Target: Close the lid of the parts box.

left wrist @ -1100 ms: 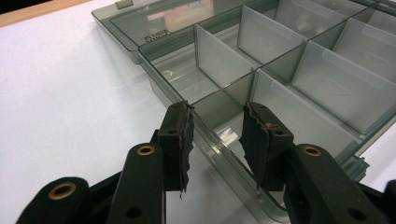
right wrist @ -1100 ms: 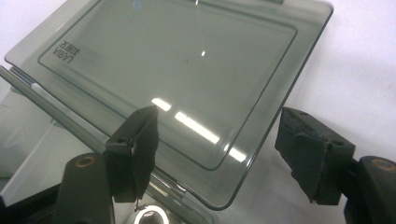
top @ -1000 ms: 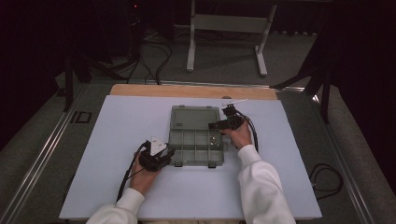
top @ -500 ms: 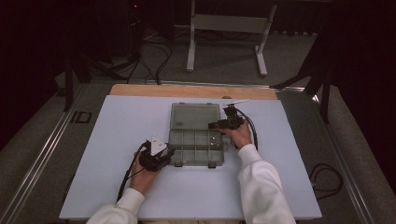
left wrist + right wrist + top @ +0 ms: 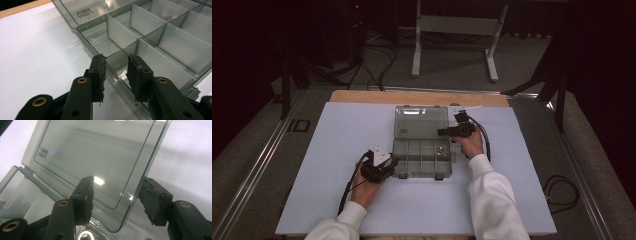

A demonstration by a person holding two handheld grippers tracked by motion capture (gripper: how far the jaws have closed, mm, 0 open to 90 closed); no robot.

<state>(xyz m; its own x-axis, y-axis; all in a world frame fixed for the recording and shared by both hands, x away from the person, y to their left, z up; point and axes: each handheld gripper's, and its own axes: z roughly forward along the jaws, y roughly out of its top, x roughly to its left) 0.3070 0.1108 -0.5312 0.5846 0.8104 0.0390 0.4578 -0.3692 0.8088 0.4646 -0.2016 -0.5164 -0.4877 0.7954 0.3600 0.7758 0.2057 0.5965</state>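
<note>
Item: clear grey plastic compartment box point(image 5: 422, 157) with hinged lid point(image 5: 421, 121), near the middle of the white bench point(image 5: 337, 145), lid open toward the far side.

Left gripper point(image 5: 384, 167) — at the box's near-left corner. In the left gripper view its jaws straddle the box's side wall point(image 5: 116, 75); they seem to pinch it, though contact of both pads is hard to confirm.

Right gripper point(image 5: 446, 131) — at the lid's right edge. Jaws have just been closing, with the lid edge point(image 5: 135, 195) between them; a gap remains beside the far pad.

Contents: 1 small metallic piece point(image 5: 441, 150) in a right-hand compartment.
</note>
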